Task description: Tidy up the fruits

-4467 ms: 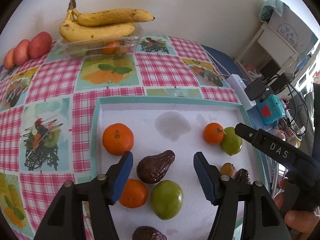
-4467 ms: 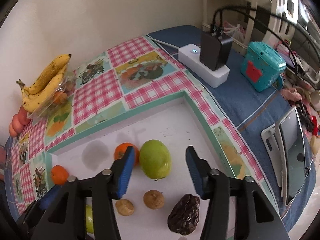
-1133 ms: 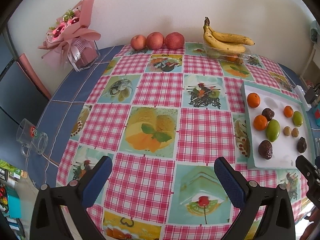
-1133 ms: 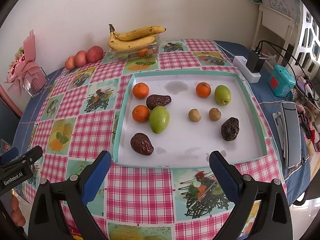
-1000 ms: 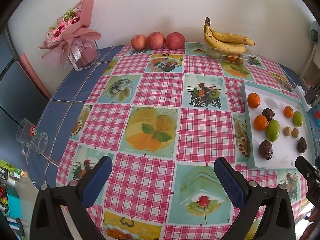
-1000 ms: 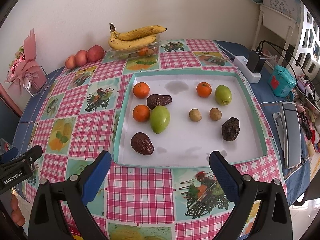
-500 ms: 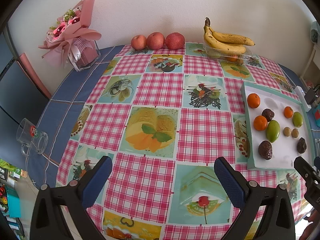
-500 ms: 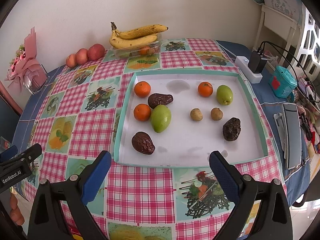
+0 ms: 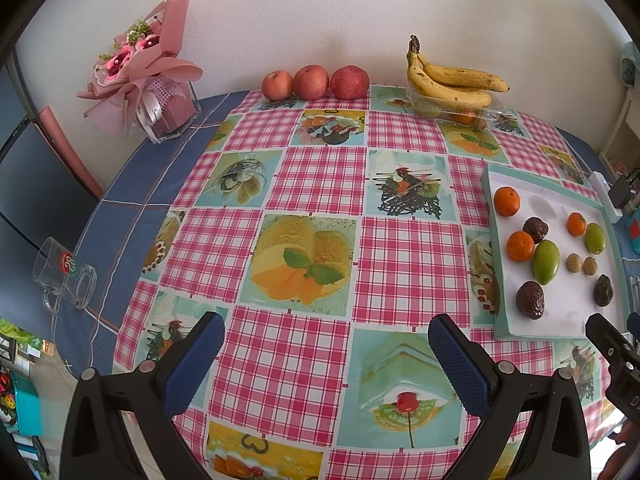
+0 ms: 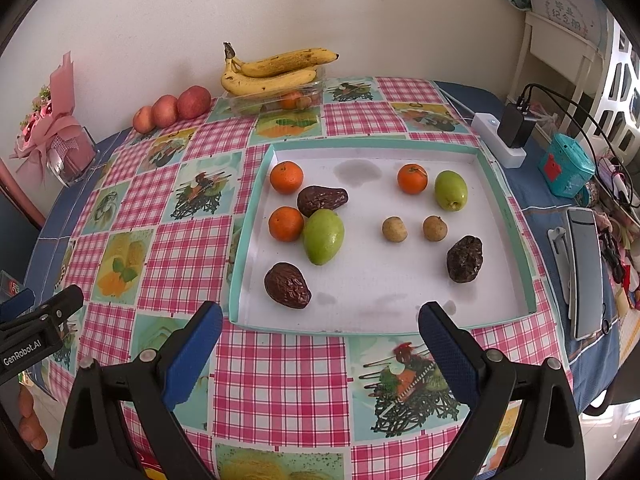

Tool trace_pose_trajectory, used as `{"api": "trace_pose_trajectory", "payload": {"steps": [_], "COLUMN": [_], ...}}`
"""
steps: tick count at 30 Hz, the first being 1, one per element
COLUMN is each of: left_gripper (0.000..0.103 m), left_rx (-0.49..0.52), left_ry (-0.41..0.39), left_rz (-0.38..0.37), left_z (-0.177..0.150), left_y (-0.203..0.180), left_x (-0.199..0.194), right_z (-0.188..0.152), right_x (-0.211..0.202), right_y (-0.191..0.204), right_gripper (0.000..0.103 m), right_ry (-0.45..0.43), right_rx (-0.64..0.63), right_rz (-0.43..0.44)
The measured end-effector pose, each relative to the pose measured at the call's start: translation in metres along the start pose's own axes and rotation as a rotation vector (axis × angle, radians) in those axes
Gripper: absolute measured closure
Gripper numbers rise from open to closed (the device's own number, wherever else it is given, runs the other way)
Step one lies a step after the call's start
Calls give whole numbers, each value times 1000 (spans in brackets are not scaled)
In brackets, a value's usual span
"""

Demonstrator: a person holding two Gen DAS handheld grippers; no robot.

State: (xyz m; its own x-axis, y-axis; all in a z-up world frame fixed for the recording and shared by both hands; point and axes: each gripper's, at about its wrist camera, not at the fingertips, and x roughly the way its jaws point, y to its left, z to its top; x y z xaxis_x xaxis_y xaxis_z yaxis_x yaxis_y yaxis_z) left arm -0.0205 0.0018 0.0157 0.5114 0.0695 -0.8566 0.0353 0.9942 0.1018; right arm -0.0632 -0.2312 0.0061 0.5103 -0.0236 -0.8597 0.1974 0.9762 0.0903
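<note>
While I am holding both tongs above the near edge of the desk (image 9: 320, 184), I am gripping nothing with either. My left tongs (image 9: 326, 354) are standing wide apart over the checked cloth, well short of any fruit. At the far left of that view a glass mug (image 9: 66, 280) is lying tilted on the blue cover, and a pink bouquet (image 9: 140, 76) is standing against the wall. Three apples (image 9: 316, 82) are sitting in a row at the back, with bananas (image 9: 450, 80) resting on a clear plastic box (image 9: 460, 114) to their right. My right tongs (image 10: 320, 342) are likewise gaping wide, hovering just short of the tray's (image 10: 250, 236) near rim. Inside the tray, two oranges (image 10: 286, 177) are lying at the left, beside a dark wrinkled fruit (image 10: 320, 200) which is touching a large green fruit (image 10: 323, 236); another dark fruit (image 10: 287, 285) is sitting nearer me. Two small brown fruits (image 10: 394, 229) are resting mid-tray. A third orange (image 10: 412, 178), a smaller green fruit (image 10: 451, 190) and a third dark fruit (image 10: 464, 259) are occupying the right side. Beyond the tray, a power strip (image 10: 498, 140) is carrying a black charger.
</note>
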Motion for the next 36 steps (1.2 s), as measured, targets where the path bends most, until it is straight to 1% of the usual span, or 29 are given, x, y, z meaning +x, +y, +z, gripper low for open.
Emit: {"api": "trace_pose_trajectory", "payload": {"steps": [20,36], "left_gripper": [0,0], "left_rx": [-7,-14], "left_ry": [-2,-10], "left_rz": [-3,11], "left_z": [3,1], "left_y": [2,3], "left_x": [-2,-4], "right_z": [0,-2], "right_x": [0,2], "right_y": [1,0], "right_gripper": [5,5], "right_ry": [0,6], "right_rx": [5,2], "right_rz": [-3,-1]}}
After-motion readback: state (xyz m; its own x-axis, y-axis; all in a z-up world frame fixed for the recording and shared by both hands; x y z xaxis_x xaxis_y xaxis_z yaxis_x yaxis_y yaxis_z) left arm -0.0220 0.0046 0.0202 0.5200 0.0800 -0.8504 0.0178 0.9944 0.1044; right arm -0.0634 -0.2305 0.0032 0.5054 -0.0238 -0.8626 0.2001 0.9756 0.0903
